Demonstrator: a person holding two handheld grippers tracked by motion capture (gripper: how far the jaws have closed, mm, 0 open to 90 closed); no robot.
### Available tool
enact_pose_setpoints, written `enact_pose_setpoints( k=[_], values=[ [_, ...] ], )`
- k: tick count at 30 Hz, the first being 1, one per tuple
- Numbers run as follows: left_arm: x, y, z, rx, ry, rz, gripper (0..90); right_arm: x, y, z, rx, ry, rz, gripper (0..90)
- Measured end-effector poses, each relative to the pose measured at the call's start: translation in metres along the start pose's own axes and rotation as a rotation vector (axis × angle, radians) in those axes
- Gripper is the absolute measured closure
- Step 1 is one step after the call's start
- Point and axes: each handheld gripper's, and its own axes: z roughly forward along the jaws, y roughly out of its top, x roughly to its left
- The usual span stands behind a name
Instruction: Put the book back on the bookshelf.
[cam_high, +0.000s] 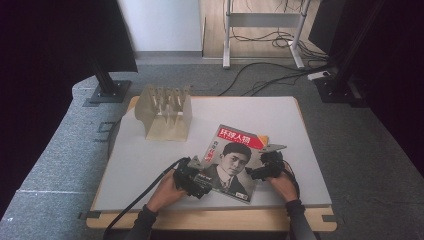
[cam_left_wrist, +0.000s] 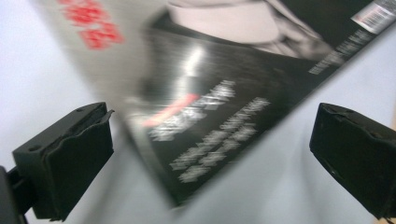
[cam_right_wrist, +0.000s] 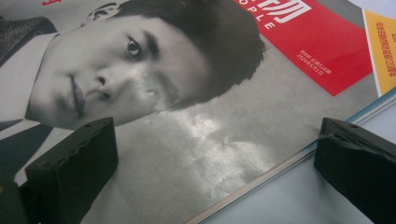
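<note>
A: Left gripper view: the magazine (cam_left_wrist: 205, 93) is blurred; its small white cover print is unreadable and the top and right edges cut it off.

B: High view: the left claw (cam_high: 194, 176) covers the magazine's near-left corner. Slots in the wooden rack (cam_high: 165, 111) too small to tell. Both sleeves cut off at the bottom edge.

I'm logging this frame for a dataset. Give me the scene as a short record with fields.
surface: white table
main object: magazine, lying flat, cover up
other object: wooden rack, behind and left of the magazine
left gripper: open, at the magazine's left edge
right gripper: open, at its right edge
</note>
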Motion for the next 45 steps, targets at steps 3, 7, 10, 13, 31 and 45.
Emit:
enact_pose_setpoints(
  k=[3,7,10,13,31,45],
  values=[
    [0.013,0.001,-0.006,-0.016,0.059,-0.009,0.0,0.0,0.001,0.001,0.007,-0.001,0.0,0.0],
    [0.053,-0.002,-0.014,-0.021,0.194,-0.108,0.0,-0.001,0.003,0.003,0.005,-0.001,-0.003,0.0],
    [0.065,-0.005,-0.008,0.005,0.228,-0.126,0.0,-0.002,0.005,0.005,0.001,0.001,-0.009,0.0],
    [0.068,-0.007,0.001,0.012,0.223,-0.133,0.0,-0.003,0.009,0.009,0.003,0.0,-0.014,0.0],
    [0.031,-0.007,0.01,-0.016,0.135,-0.077,0.0,-0.01,0.022,0.016,0.034,-0.01,-0.001,4.4],
    [-0.01,-0.008,0.017,-0.058,0.012,0.007,0.0,-0.013,0.032,0.026,0.032,0.023,-0.044,2.9]
  ],
)
